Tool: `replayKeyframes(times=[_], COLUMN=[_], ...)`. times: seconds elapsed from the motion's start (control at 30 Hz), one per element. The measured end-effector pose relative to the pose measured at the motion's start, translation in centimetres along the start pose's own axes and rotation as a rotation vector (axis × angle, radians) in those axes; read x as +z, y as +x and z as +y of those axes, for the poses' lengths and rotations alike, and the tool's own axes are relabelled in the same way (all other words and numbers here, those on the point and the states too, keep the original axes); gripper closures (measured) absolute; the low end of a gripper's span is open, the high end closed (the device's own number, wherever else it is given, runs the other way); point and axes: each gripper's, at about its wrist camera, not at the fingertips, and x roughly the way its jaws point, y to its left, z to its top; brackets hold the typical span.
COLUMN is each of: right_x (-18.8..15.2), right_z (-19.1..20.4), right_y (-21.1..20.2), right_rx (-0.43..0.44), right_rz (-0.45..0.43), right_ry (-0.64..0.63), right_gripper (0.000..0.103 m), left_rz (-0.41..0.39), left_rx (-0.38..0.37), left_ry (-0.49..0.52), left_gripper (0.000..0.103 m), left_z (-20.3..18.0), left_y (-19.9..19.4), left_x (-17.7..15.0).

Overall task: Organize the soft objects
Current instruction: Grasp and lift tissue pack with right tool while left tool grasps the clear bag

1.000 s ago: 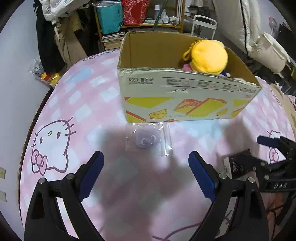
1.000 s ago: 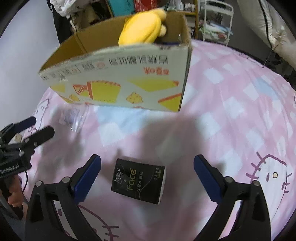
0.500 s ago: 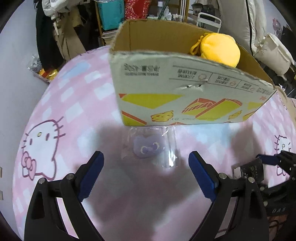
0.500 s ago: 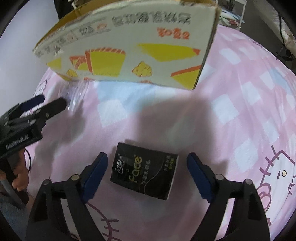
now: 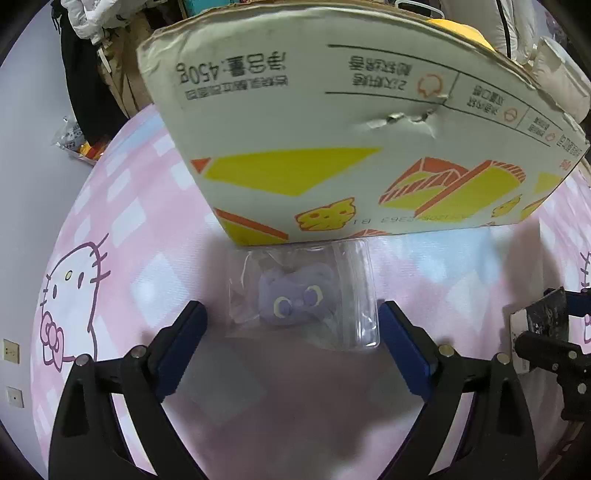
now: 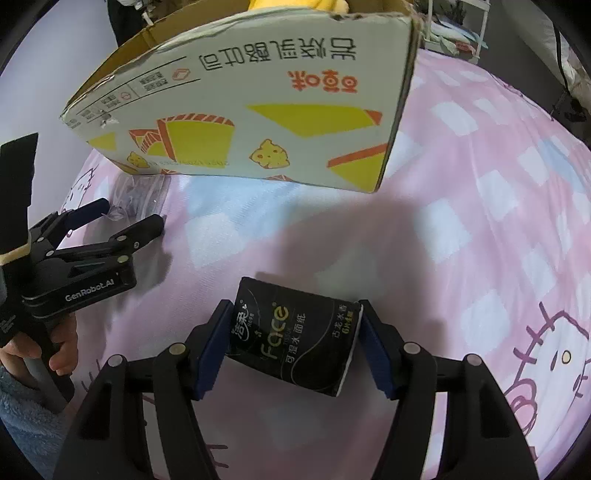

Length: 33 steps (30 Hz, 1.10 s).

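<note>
Item: black tissue pack (image 6: 295, 338), on the pink bed sheet (image 6: 480, 221) in front of the cardboard box (image 6: 258, 122), long axis crosswise between the right hand-held gripper (image 6: 293, 349) pads, seemingly gripped. Item: bagged purple plush (image 5: 295, 295), against the box's front, just ahead of the open left hand-held gripper (image 5: 291, 347), nearer arm. Box contents mostly hidden; only a yellow plush (image 6: 295, 3) edge shows.

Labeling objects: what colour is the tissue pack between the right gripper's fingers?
Black with gold and white lettering, tissue pack; clearest in the right wrist view.
</note>
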Motion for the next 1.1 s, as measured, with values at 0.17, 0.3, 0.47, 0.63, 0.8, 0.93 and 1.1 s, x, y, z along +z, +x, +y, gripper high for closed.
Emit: replayKeyframes(times=[0.17, 0.3, 0.47, 0.63, 0.8, 0.93, 1.1], right_x=[-0.1, -0.2, -0.4, -0.5, -0.5, -0.6, -1.0], right_z=[0.3, -0.1, 1.0, 1.4, 0.4, 0.2, 0.5], right_y=[-0.2, -1.1, -1.8, -3.0, -4.7, -5.9, -9.1], right_rx=[0.016, 0.025, 0.007, -0.017, 0.004, 0.002, -0.024], right_rz=[-0.024, -0.059, -0.116, -0.203, -0.282, -0.342, -0.476], right_ry=[-0.022, -0.033, -0.058, -0.073, -0.040, -0.031, -0.044], right_gripper=[0.033, 0.033, 0.033, 0.033, 0.033, 0.033, 0.033], left_rz=[-0.003, 0.002, -0.007, -0.021, -0.096, -0.157, -0.275], left_rx=[-0.014, 0.009, -0.006, 0.002, 0.010, 0.016, 0.048], left_ry=[-0.014, -0.019, -0.059, -0.060, -0.108, -0.109, -0.084], left_gripper=[0.011, 0.024, 0.027, 0.027, 0.027, 0.027, 0.027], left_z=[0.3, 1.0, 1.6, 1.1, 1.1, 1.1, 0.9], left_y=[-0.1, -0.2, -0.9, -2.1, -5.5, -8.4, -12.3], left_x=[-0.2, -0.1, -0.6, -1.4, -2.4, -2.9, -3.5])
